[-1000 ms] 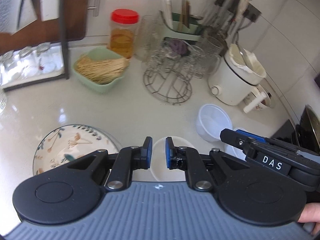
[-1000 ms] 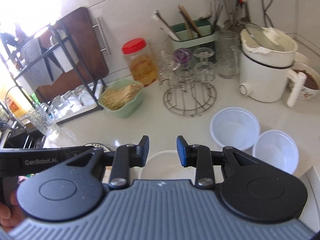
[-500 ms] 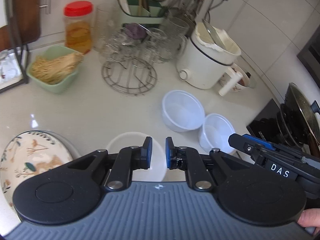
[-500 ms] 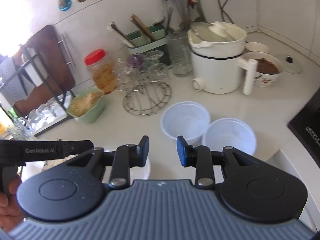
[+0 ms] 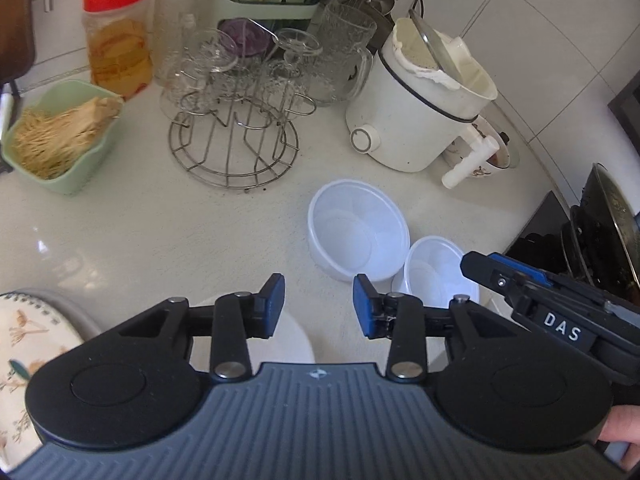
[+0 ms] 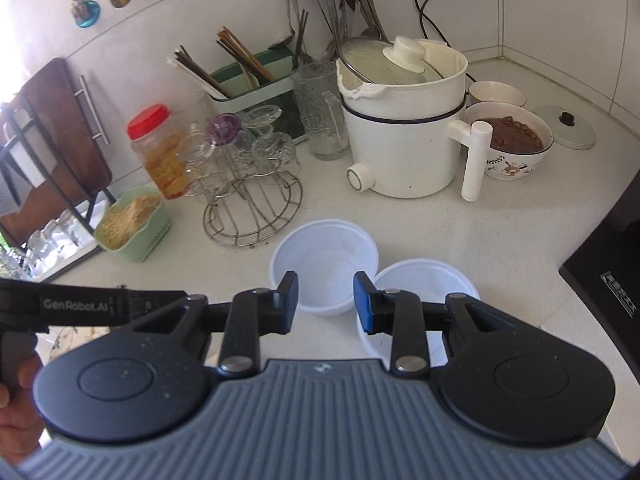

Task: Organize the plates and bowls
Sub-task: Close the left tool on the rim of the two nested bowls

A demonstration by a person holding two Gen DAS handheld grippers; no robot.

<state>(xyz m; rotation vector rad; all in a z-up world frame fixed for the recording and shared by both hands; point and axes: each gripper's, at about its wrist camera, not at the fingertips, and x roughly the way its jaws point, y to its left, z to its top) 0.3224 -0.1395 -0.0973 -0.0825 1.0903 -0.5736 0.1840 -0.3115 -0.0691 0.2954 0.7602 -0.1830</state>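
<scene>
Floral plate [image 5: 24, 344]: sitting at the lower left edge of the left wrist view, cut off by the frame and partly hidden under the tool body; in the right wrist view only a sliver is peeking out at the lower left.
Green dish [image 5: 60, 136]: lying at the left of the left wrist view, holding pale strands too fine to identify.
Red-lidded jar [image 5: 118, 40]: standing upper left, just behind the green dish.
Wire rack [image 5: 234, 144]: standing upper centre, with upturned glasses crowding over it so their outlines are blurring together.
Left gripper [image 5: 319, 305]: hanging low at centre with its blue pads standing apart and gripping nothing; its own body is covering the counter beneath.
Hidden white bowl [image 5: 294, 340]: showing only as a pale curve between and below the left gripper's fingers; its rim is mostly concealed.
First plastic bowl [image 5: 356, 228]: sitting on the counter right of centre, its interior fully showing.
Second plastic bowl [image 5: 436, 276]: sitting just beside the first, lower right; whether they are touching is hard to tell, and the other tool's arm is crossing its right rim.
Right gripper [image 6: 325, 301]: hovering low at centre of the right wrist view, fingers spread and holding nothing, overlapping the near rims of both plastic bowls.
White cooker [image 6: 404, 132]: standing upper right, lid sitting tilted inside it.
Patterned bowl [image 6: 516, 144]: sitting behind the cooker's handle, holding something brown.
</scene>
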